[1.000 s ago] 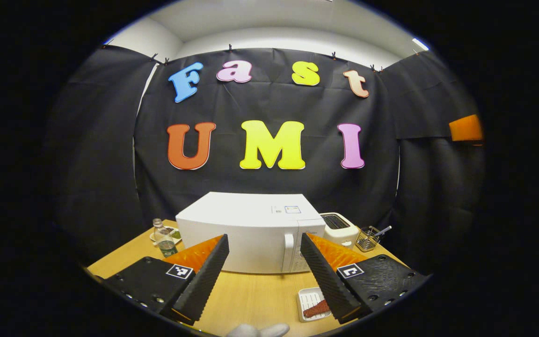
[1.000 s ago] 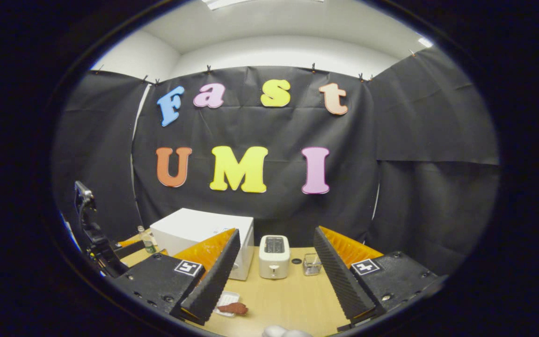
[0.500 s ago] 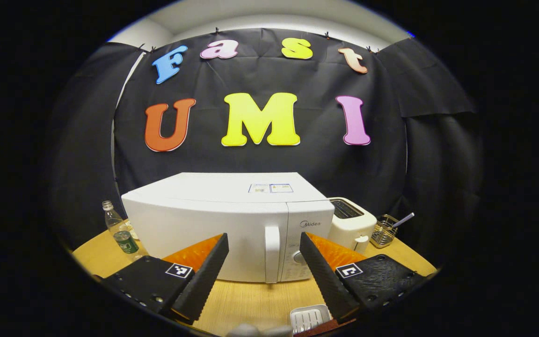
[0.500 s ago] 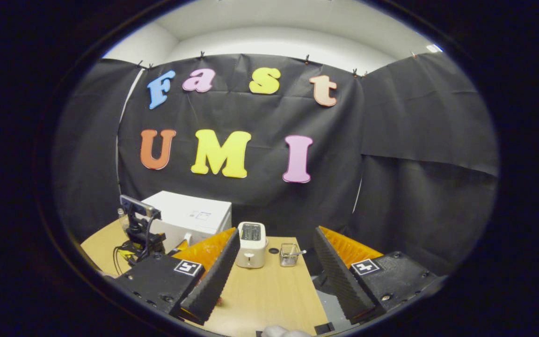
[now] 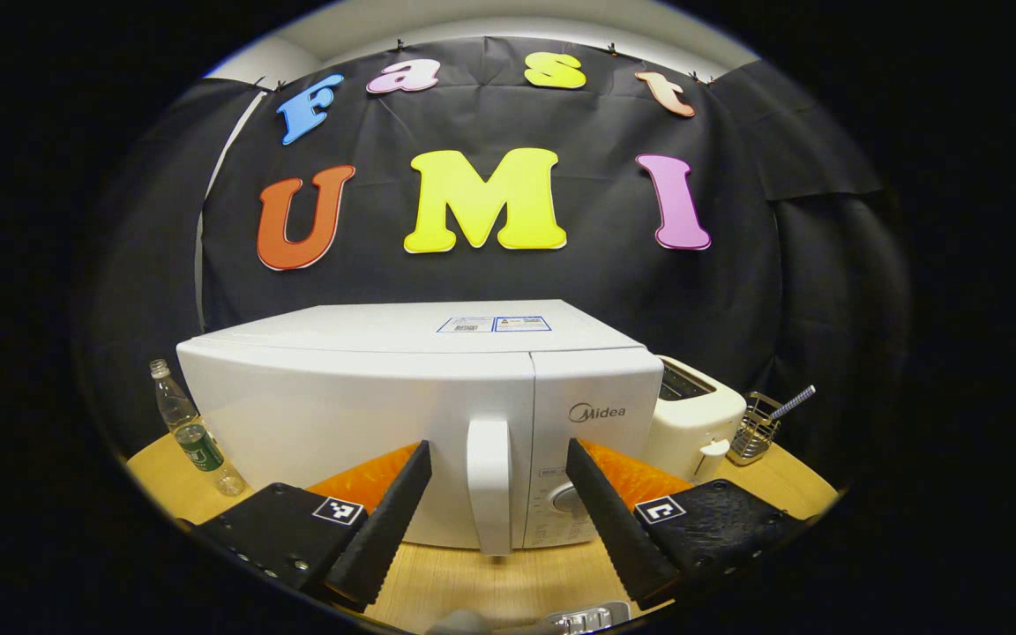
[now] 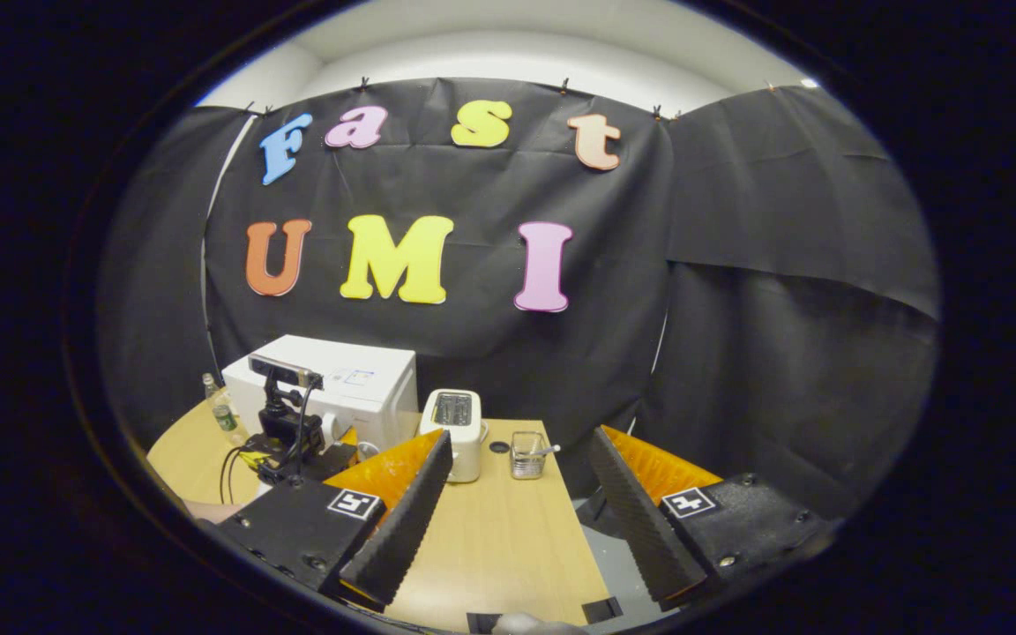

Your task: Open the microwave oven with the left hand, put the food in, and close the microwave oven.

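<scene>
The white microwave (image 5: pixel 367 414) stands before me in the left gripper view, its door closed. Its vertical white handle (image 5: pixel 490 485) lies in line with the gap of my left gripper (image 5: pixel 497 448), which is open, a finger on each side; I cannot tell whether they touch it. The rim of a white food tray (image 5: pixel 592 616) peeks in at the bottom edge. In the right gripper view, my right gripper (image 6: pixel 520 436) is open and holds nothing, above the table. The microwave (image 6: pixel 367 388) sits far left there, with the left gripper (image 6: pixel 292 428) in front of it.
A cream toaster (image 5: pixel 693 422) and a small wire basket (image 5: pixel 757 425) stand right of the microwave, a plastic bottle (image 5: pixel 195 432) to its left. The wooden table (image 6: pixel 490 538) ends at the right, with grey floor (image 6: pixel 607 564) beyond.
My left gripper has moved in towards the microwave, which has grown large, its handle now lined up between the fingers. The tray has slid to the bottom edge. The right gripper's view has shifted rightwards.
</scene>
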`<control>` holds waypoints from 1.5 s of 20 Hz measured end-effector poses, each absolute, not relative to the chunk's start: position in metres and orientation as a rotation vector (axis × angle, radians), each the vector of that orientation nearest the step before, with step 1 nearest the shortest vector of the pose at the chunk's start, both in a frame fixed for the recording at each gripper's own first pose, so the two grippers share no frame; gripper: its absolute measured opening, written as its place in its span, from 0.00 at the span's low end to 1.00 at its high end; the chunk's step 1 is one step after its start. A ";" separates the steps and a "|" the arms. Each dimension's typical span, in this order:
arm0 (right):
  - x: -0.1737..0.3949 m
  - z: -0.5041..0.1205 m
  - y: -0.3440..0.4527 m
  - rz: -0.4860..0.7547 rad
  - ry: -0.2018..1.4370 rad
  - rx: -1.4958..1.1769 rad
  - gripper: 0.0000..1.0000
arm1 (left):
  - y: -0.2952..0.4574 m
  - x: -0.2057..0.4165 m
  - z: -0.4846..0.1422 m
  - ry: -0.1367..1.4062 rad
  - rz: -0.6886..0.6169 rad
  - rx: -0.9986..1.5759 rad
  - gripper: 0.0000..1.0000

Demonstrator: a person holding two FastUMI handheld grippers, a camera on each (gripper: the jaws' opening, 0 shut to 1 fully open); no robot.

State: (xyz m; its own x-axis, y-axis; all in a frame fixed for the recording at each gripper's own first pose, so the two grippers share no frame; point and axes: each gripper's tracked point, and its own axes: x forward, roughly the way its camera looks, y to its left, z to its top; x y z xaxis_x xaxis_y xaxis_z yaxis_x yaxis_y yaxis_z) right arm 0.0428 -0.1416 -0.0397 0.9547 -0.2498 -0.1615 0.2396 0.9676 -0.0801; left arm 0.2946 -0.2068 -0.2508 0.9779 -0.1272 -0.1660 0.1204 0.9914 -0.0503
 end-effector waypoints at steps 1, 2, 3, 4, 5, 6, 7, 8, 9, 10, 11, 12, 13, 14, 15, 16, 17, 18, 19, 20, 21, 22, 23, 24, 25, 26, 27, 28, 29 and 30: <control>0.042 -0.042 -0.143 -0.251 0.176 -0.054 1.00 | -0.205 0.297 -0.251 0.167 -0.117 -0.033 0.93; 0.042 -0.042 -0.144 -0.253 0.176 -0.049 1.00 | -0.206 0.299 -0.252 0.169 -0.124 -0.031 0.75; 0.041 -0.042 -0.145 -0.257 0.178 -0.050 1.00 | -0.206 0.298 -0.254 0.174 -0.126 -0.040 0.72; 0.040 -0.043 -0.145 -0.257 0.176 -0.052 0.91 | -0.210 0.299 -0.259 0.187 -0.149 -0.052 0.66; 0.040 -0.042 -0.146 -0.259 0.174 -0.057 0.91 | -0.209 0.299 -0.264 0.203 -0.145 -0.054 0.60; 0.039 -0.042 -0.146 -0.259 0.172 -0.060 0.91 | -0.205 0.300 -0.271 0.226 -0.142 -0.050 0.41; 0.040 -0.041 -0.145 -0.257 0.170 -0.062 1.00 | -0.205 0.294 -0.268 0.220 -0.141 -0.058 0.22; 0.040 -0.042 -0.145 -0.256 0.174 -0.067 1.00 | -0.205 0.297 -0.268 0.204 -0.142 -0.061 0.30; 0.040 -0.042 -0.144 -0.253 0.174 -0.070 1.00 | -0.206 0.297 -0.269 0.198 -0.143 -0.059 0.25; 0.040 -0.043 -0.142 -0.251 0.174 -0.071 0.92 | -0.205 0.297 -0.270 0.198 -0.136 -0.056 0.24; 0.039 -0.043 -0.140 -0.246 0.174 -0.070 0.92 | -0.204 0.298 -0.268 0.196 -0.133 -0.048 0.18; 0.039 -0.043 -0.140 -0.246 0.175 -0.069 1.00 | -0.202 0.295 -0.268 0.197 -0.130 -0.053 0.17; 0.037 -0.042 -0.139 -0.245 0.176 -0.070 0.92 | -0.202 0.297 -0.269 0.197 -0.126 -0.050 0.12; 0.038 -0.042 -0.140 -0.246 0.175 -0.069 1.00 | -0.203 0.297 -0.271 0.204 -0.131 -0.056 0.11; 0.036 -0.042 -0.140 -0.246 0.175 -0.069 1.00 | -0.203 0.296 -0.269 0.207 -0.135 -0.060 0.08; 0.036 -0.041 -0.140 -0.248 0.173 -0.070 1.00 | -0.203 0.295 -0.269 0.210 -0.139 -0.062 0.08; 0.035 -0.039 -0.139 -0.247 0.169 -0.072 1.00 | -0.202 0.295 -0.269 0.210 -0.142 -0.063 0.08; 0.035 -0.039 -0.138 -0.247 0.167 -0.073 0.92 | -0.203 0.295 -0.269 0.216 -0.148 -0.060 0.08; 0.035 -0.038 -0.137 -0.245 0.168 -0.074 0.92 | -0.203 0.294 -0.269 0.219 -0.159 -0.055 0.08; 0.035 -0.039 -0.134 -0.240 0.169 -0.072 1.00 | -0.204 0.294 -0.269 0.219 -0.173 -0.051 0.08; 0.035 -0.040 -0.132 -0.235 0.173 -0.065 1.00 | -0.203 0.292 -0.270 0.229 -0.189 -0.055 0.08; 0.036 -0.040 -0.128 -0.226 0.174 -0.056 1.00 | -0.202 0.286 -0.272 0.255 -0.197 -0.076 0.08; 0.037 -0.037 -0.124 -0.219 0.171 -0.048 1.00 | -0.200 0.277 -0.272 0.252 -0.204 -0.084 0.08; 0.039 -0.037 -0.121 -0.214 0.165 -0.044 1.00 | -0.196 0.263 -0.274 0.248 -0.217 -0.069 0.08; 0.040 -0.036 -0.116 -0.209 0.164 -0.044 1.00 | -0.190 0.246 -0.273 0.237 -0.228 -0.050 0.08; 0.041 -0.037 -0.110 -0.194 0.161 -0.041 1.00 | -0.183 0.232 -0.271 0.232 -0.237 -0.040 0.08; 0.042 -0.036 -0.102 -0.182 0.157 -0.037 1.00 | -0.175 0.218 -0.275 0.239 -0.246 -0.037 0.08; 0.044 -0.038 -0.096 -0.168 0.160 -0.031 1.00 | -0.167 0.204 -0.276 0.243 -0.254 -0.038 0.08; 0.044 -0.039 -0.085 -0.147 0.162 -0.017 1.00 | -0.158 0.192 -0.277 0.255 -0.255 -0.040 0.08; 0.045 -0.038 -0.073 -0.125 0.162 -0.005 1.00 | -0.149 0.181 -0.277 0.261 -0.254 -0.034 0.08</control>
